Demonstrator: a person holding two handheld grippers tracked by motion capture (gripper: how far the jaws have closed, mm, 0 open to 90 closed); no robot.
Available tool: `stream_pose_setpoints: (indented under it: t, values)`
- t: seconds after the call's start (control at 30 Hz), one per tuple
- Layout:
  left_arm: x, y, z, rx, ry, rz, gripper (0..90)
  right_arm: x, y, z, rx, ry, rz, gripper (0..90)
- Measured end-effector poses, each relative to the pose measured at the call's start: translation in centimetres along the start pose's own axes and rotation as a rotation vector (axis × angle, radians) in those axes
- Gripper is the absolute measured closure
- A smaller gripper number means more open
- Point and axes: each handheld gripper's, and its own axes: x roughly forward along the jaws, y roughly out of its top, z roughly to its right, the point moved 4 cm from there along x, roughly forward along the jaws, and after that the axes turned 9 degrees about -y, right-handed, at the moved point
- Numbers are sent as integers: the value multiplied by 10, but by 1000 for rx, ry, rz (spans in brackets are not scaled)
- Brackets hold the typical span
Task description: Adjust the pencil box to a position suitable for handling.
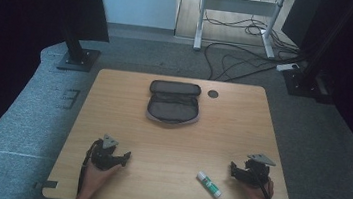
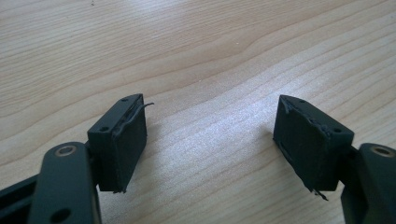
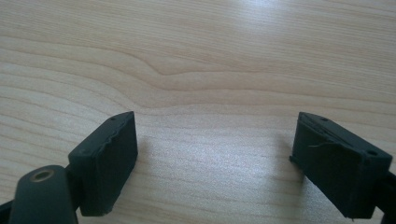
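The table [image 1: 112, 117] is pale wood with wavy brown grain. At upper centre of the high view lies a dark grey pouch [image 1: 173, 102], its rim lighter grey. Toward the lower right sits a white glue stick [image 1: 209, 185] with green markings. Both the left gripper [image 2: 210, 135] and the right gripper [image 3: 215, 154] are matt black. The floor [image 1: 20, 127] is speckled grey.
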Motion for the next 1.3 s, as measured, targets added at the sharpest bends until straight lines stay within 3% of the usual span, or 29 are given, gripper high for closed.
stream_pose_setpoints:
  t: [0.3, 0.47, 0.73, 0.93, 1.13, 1.3]
  values:
    - [2, 3, -4, -17, 14, 8, 268, 0, 0, 0, 5, -3, 2, 145]
    - [0, 11, -2, -21, -3, 33, 286, 0, 0, 0, 4, -4, 2, 145]
    - [-6, 40, 4, -17, -23, 82, 299, 0, 0, 0, 3, -4, 1, 146]
    - [-12, 64, 0, -28, -5, 137, 306, 0, 0, 0, 3, -3, 1, 145]
    - [-8, 78, -7, -48, -10, 145, 317, 0, 0, 0, 4, -4, 1, 145]
    - [-2, 87, -11, -38, 1, 135, 318, 0, 0, 0, 4, -3, 1, 146]
